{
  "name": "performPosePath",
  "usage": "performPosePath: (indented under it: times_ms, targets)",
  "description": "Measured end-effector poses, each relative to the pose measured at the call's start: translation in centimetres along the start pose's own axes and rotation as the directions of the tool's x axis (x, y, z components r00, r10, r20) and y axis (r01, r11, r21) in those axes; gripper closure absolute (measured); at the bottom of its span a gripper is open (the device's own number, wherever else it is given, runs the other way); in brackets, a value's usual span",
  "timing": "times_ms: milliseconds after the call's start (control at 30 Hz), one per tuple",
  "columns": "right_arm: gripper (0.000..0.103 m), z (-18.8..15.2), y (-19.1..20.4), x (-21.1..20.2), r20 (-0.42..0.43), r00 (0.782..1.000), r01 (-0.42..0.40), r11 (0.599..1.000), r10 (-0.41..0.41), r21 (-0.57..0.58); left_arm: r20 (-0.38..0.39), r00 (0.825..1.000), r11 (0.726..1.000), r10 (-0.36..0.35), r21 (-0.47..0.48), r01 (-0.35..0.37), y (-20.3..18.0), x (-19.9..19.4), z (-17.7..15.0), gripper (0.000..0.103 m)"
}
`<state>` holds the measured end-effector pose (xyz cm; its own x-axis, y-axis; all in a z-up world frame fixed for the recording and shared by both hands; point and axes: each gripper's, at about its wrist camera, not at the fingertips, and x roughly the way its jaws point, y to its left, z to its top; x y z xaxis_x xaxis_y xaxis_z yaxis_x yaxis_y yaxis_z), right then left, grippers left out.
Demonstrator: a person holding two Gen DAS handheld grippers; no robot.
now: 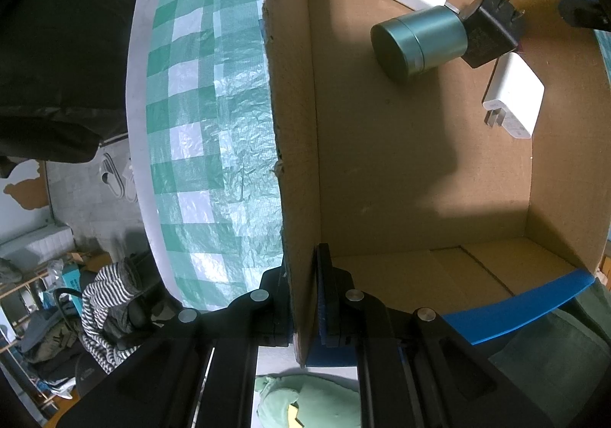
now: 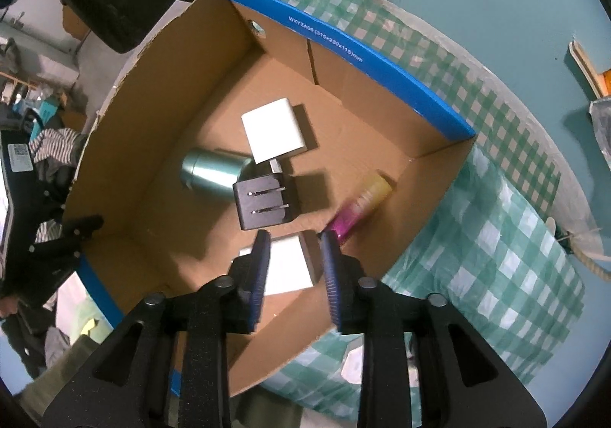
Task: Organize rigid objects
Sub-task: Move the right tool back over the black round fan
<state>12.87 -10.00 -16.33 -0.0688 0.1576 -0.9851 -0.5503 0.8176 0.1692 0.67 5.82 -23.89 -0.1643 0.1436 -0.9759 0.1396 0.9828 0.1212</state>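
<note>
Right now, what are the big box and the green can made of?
The box looks like corrugated cardboard: matte brown walls, a ragged torn edge, and a glossy blue printed outside. The green can looks like metal with a satin painted finish, judging by its soft sheen and crisp lid seam, though it could be plastic.

I looked down past my right gripper [image 2: 294, 256], its two blue-padded fingers parted, into an open cardboard box [image 2: 431, 176] with blue rims. The box sat on a green and white checked cloth [image 2: 508, 237]. Inside lay a white charger [image 2: 273, 134], a teal metal tin [image 2: 214, 170] on its side touching it, and a black plug adapter [image 2: 261, 206] with its two prongs facing up. Another white block [image 2: 286, 267] lay beneath my fingers. A blurred pink and yellow tube [image 2: 361, 204] was near the box's right wall, just beyond my right finger. My left gripper [image 2: 67, 237] was at the box's left edge.
</note>
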Motion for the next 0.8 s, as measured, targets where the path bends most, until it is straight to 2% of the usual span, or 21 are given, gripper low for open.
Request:
performPosePath:
  times_ms: [200, 300, 800]
  targets:
    - [0.059, -0.6, -0.3, -1.4, 0.025, 1.000, 0.001, 1.000, -0.001, 0.008, 0.002, 1.000, 1.000, 0.001, 0.004, -0.001, 0.0, -0.1, -0.1, 0.094]
    - [0.050, -0.9, -0.8, -2.3, 0.041, 0.999, 0.005, 1.000, -0.006, 0.017, 0.002, 1.000, 1.000, 0.001, 0.003, -0.001, 0.0, -0.1, -0.1, 0.094]
    - [0.043, -4.8, -5.6, -6.6, 0.086, 0.995, 0.044, 0.990, -0.056, 0.137, 0.005, 1.000, 1.000, 0.004, 0.016, -0.004, 0.0, 0.1, -0.1, 0.094]
